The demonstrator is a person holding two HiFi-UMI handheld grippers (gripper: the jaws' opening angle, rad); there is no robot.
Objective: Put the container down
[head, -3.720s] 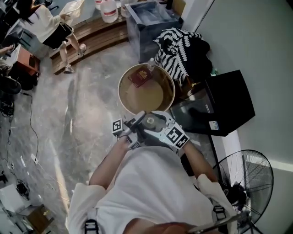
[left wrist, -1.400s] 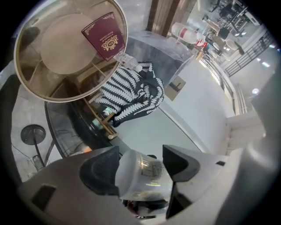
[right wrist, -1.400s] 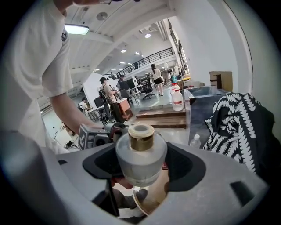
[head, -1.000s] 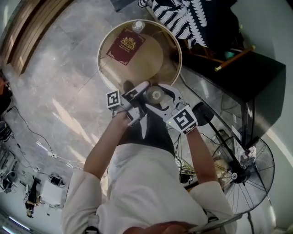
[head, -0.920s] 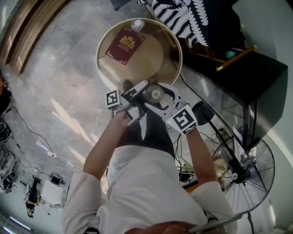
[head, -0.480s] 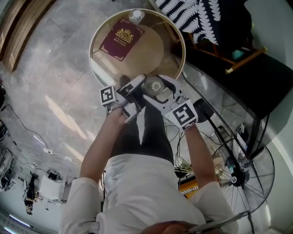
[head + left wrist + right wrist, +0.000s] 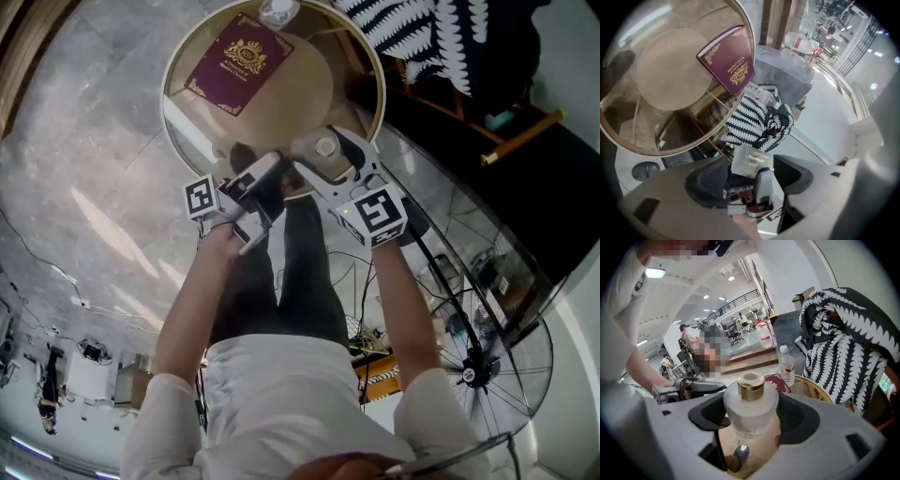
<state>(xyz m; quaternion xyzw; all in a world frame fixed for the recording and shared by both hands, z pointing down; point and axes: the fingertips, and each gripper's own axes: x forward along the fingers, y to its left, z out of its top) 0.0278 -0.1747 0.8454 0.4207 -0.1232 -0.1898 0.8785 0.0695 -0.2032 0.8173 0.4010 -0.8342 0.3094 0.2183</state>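
Observation:
A frosted glass container (image 7: 324, 147) with a gold cap (image 7: 750, 384) sits upright between the jaws of my right gripper (image 7: 323, 152), which is shut on it. It hangs over the near part of a round glass table (image 7: 165, 94) with a gold rim; I cannot tell whether it touches the glass. My left gripper (image 7: 265, 180) is just left of it, jaws apart and pointing at the container (image 7: 749, 161), not gripping it. In the right gripper view the left gripper (image 7: 693, 389) shows side-on beside the container (image 7: 750, 411).
A maroon booklet (image 7: 239, 64) lies on the far half of the table, with a water bottle (image 7: 278, 11) behind it. A black-and-white patterned cloth (image 7: 422, 37) hangs over a chair at right. A floor fan (image 7: 469, 366) and cables stand near my right leg.
Both grippers have moved forward with the container, from the table's near rim to over the glass. The right gripper's hold on it is unchanged.

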